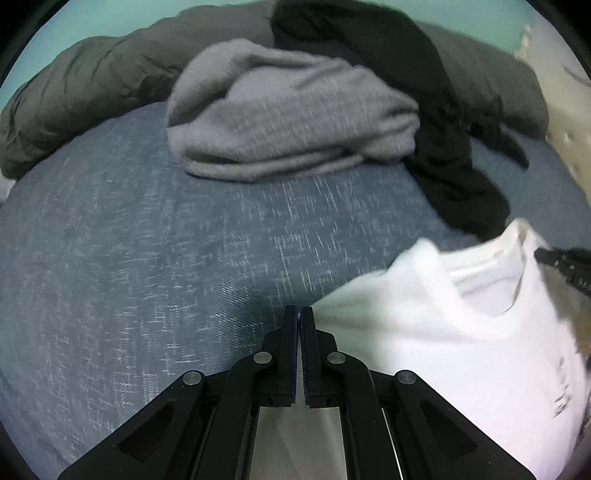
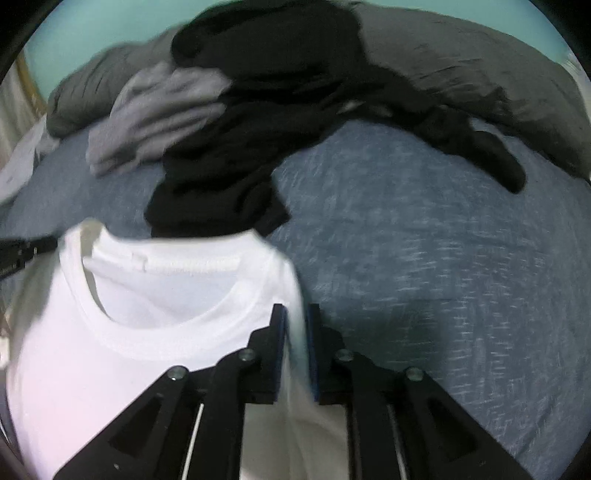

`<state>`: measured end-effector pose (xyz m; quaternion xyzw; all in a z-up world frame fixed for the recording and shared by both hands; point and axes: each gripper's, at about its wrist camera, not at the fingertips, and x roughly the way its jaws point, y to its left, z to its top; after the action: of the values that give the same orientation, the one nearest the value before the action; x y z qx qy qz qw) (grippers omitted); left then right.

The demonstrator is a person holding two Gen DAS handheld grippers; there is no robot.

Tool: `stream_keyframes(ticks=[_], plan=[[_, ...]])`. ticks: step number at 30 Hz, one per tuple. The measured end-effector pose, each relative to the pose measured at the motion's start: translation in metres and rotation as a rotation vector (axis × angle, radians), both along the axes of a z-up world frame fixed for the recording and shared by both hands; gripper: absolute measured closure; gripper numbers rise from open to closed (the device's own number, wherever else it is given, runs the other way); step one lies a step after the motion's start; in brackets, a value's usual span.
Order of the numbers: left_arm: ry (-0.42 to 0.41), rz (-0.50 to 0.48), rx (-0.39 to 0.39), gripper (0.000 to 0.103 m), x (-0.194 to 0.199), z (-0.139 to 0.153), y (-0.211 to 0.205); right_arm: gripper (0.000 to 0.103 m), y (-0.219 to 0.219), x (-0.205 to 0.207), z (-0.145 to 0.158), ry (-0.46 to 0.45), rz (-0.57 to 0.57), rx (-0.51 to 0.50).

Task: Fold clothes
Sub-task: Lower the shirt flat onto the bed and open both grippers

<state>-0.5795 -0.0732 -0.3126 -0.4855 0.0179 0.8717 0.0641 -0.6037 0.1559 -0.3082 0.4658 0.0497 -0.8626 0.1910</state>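
White T-shirt [image 2: 155, 325] fills the lower left of the right wrist view, neckline facing the camera, its collar rib curving across the middle left. In the left wrist view the same shirt [image 1: 443, 332] sits in the lower right, lying over the blue bed cover [image 1: 147, 240].

In the right wrist view the right hand-held gripper [image 2: 295, 314] has its jaws a little apart, and the shirt's side edge runs down through the gap between them; whether the pads press on the cloth is too blurred to tell. The left hand-held gripper [image 1: 299, 314] in its own view has its jaws together, with nothing visible between them; the shirt's edge lies just beside its right fingertip. At the right edge of that view a black part of the other gripper shows beside the shirt.

Past the shirt's collar, a black garment [image 2: 229, 177] trails from the upper middle of the frame down to the shirt's top edge. A crumpled grey garment [image 1: 288, 122] lies in the upper middle of the left wrist view, partly under the black one. Behind both, a dark grey pillow [image 1: 92, 92] runs across the top, against a pale green wall [image 2: 92, 33].
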Motion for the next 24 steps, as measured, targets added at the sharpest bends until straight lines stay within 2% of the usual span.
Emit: stream_keyframes(ticks=[1, 2, 5, 10, 17, 24], plan=[[0.006, 0.011, 0.006, 0.1, 0.003, 0.004, -0.004, 0.075, 0.011, 0.0, 0.007, -0.003, -0.023, -0.046], [0.006, 0.02, 0.016, 0.1, 0.005, 0.009, -0.008, 0.072, 0.02, 0.001, 0.012, -0.005, -0.042, -0.081], [0.025, 0.026, 0.038, 0.1, 0.022, 0.023, -0.019, 0.071, 0.045, 0.01, 0.03, 0.001, -0.074, -0.158], [0.018, 0.007, 0.057, 0.1, 0.064, 0.035, -0.027, 0.071, 0.086, 0.049, 0.053, -0.001, -0.065, -0.189], [-0.007, -0.002, 0.097, 0.099, 0.143, 0.035, -0.029, 0.067, 0.143, 0.134, 0.063, -0.051, -0.087, -0.239], [-0.003, 0.016, 0.143, 0.098, 0.222, 0.043, -0.028, 0.062, 0.202, 0.201, 0.055, -0.104, -0.187, -0.255]])
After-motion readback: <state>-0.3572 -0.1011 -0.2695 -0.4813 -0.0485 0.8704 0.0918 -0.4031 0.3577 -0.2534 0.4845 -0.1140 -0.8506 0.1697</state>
